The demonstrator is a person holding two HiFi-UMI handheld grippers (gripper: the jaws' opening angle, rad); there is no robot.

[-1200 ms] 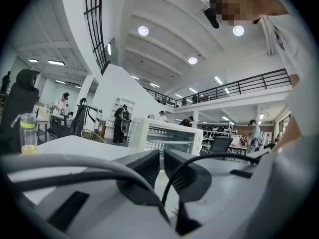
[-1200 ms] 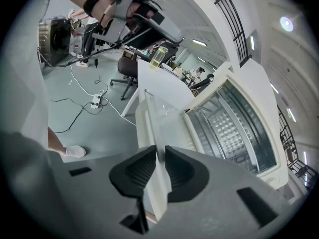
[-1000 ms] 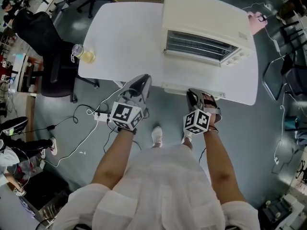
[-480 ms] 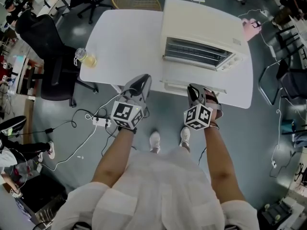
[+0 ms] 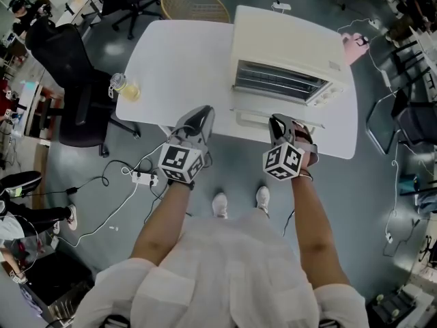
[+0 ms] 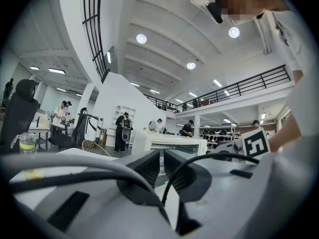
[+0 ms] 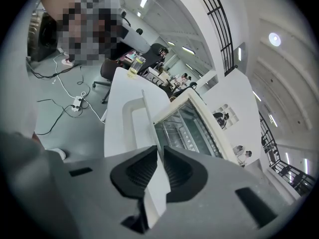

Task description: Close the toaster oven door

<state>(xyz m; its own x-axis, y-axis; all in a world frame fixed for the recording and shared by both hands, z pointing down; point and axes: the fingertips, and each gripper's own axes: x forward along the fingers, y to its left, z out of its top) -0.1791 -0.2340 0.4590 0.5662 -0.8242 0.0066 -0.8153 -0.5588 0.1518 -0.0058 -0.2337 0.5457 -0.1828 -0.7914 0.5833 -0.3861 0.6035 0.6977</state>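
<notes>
Toaster oven door (image 5: 252, 118) has lifted a touch since a second ago, my right gripper (image 7: 160, 158) pinching its near edge; left gripper (image 5: 200, 113) hangs by the table (image 5: 177, 60) edge, jaws nearly together (empty); a jar (image 5: 125, 87) sits well left

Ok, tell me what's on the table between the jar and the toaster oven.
Nothing. In the head view, only bare white table runs from the jar to the toaster oven.
</notes>
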